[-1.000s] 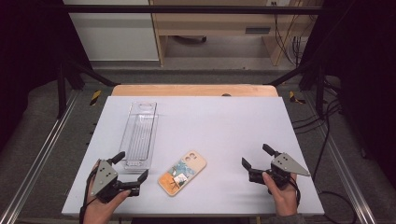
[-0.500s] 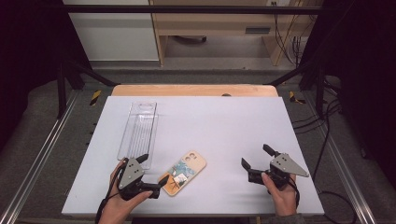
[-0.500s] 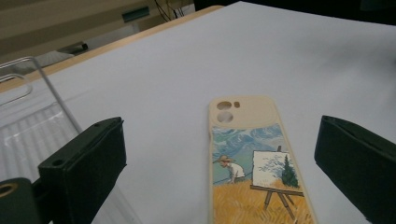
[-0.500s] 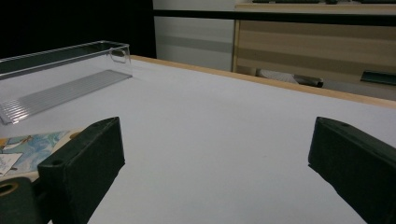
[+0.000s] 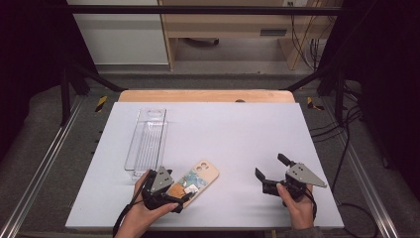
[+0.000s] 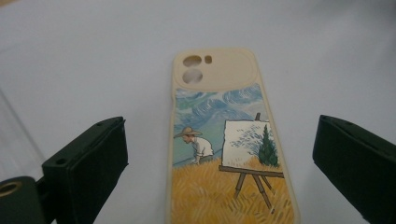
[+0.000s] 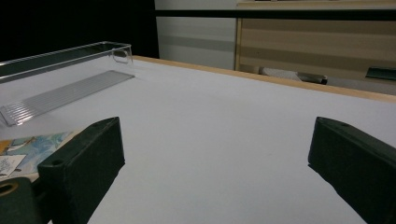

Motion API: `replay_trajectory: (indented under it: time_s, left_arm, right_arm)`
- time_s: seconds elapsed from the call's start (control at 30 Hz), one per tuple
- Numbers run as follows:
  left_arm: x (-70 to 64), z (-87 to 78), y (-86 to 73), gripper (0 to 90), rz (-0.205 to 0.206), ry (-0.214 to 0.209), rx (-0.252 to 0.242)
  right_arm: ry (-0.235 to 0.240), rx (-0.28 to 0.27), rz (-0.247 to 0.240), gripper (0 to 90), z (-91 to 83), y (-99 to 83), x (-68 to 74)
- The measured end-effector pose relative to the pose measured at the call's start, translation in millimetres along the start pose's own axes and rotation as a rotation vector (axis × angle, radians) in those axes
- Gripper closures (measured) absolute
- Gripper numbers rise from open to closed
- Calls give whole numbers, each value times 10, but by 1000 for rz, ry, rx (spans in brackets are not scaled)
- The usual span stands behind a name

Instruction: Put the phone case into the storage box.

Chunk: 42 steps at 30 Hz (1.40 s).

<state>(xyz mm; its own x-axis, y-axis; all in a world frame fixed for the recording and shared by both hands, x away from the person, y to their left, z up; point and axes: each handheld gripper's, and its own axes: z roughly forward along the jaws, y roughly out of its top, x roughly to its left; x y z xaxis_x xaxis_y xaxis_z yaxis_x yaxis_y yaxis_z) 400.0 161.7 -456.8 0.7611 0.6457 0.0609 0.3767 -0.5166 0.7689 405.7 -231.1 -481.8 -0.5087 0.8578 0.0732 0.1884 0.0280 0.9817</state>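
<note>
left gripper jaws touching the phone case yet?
Apart. The left gripper view shows the left gripper open, white table visible between each jaw and the phone case.

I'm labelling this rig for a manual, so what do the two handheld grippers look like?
Both match. The left claw and right claw each have a black body with two thick, blocky black jaws, each pierced by a small hole near its base. A grey three-cornered plate sits on top of each, dotted with small fasteners. A thin black cable trails back from the left one along the forearm.

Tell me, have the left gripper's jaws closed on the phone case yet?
No, in the left gripper view the jaws stand wide apart on either side of the phone case, with bare table showing between each jaw and it.
</note>
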Motion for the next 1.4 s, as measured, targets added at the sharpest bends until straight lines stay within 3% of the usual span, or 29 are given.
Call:
replay_trajectory:
  time_s: [0.17, 0.23, 0.37, 0.4, 0.67, 1.4]
  left_arm:
    - [-16, 83, 20, 39, -3, -8, 21]
    - [-7, 156, 33, 39, -15, -27, 68]
    - [-6, 227, 33, 39, -7, -40, 120]
    - [-11, 283, 31, 40, 2, -41, 155]
    - [18, 367, 12, 43, -22, -38, 187]
    - [23, 438, 30, 45, -22, -70, 237]
  right_arm:
    - [2, -1, 8, 35, 5, -3, 3]
    - [5, 4, 3, 35, 19, -5, 14]
    - [7, 6, 0, 35, 24, -4, 23]
    - [10, 6, -3, 35, 22, -3, 25]
    - [17, 13, -4, 34, 26, -6, 29]
    - [28, 12, 4, 34, 21, -5, 23]
